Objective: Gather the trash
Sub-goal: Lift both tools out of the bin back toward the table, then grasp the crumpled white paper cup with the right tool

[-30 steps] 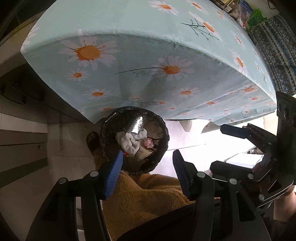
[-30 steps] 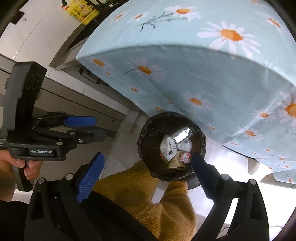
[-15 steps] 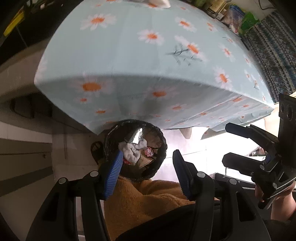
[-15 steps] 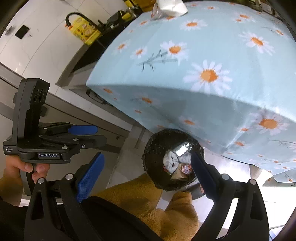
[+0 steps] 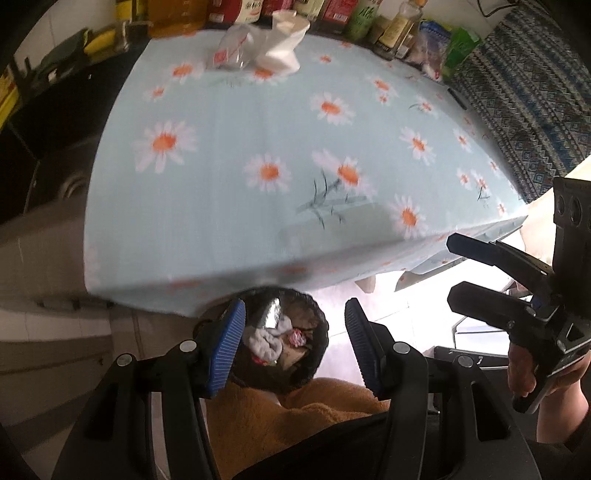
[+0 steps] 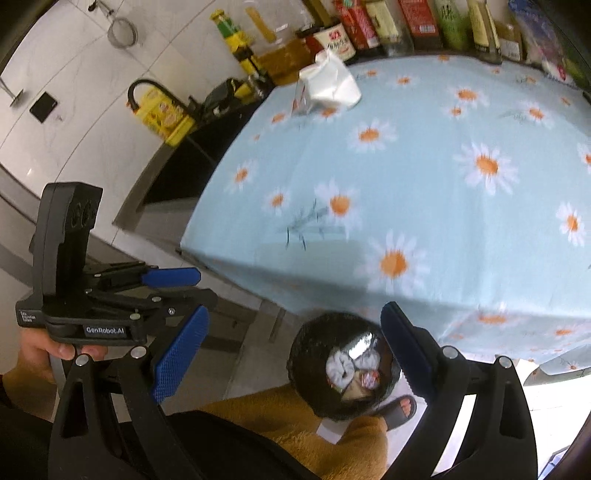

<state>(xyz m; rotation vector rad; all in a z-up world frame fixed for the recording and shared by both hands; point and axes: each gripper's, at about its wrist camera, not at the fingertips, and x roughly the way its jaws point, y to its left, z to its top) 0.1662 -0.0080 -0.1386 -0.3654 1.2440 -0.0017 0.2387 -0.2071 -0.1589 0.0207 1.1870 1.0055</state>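
A black-lined trash bin [image 5: 284, 343] [image 6: 343, 365] stands on the floor under the table's near edge, with white tissue and wrappers inside. A crumpled white paper and clear plastic bag [image 5: 266, 48] [image 6: 328, 83] lie at the far end of the daisy-cloth table [image 5: 229, 184] [image 6: 424, 147]. My left gripper [image 5: 293, 347] [image 6: 207, 285] hangs open high above the bin, nothing between its blue pads. My right gripper [image 6: 293, 350] [image 5: 448, 268] is beside it, also open and holding nothing.
Bottles and packets [image 6: 424, 26] line the table's back edge. A dark counter with a yellow bottle [image 6: 162, 110] runs along the left. A patterned cloth [image 5: 524, 99] lies at the right. The person's orange fleece legs [image 5: 295, 417] and a slipper [image 6: 400, 410] are below.
Both grippers have risen from beside the hanging cloth to above table height. The tabletop and the trash at its far end have come into view; the bin looks smaller and lower.
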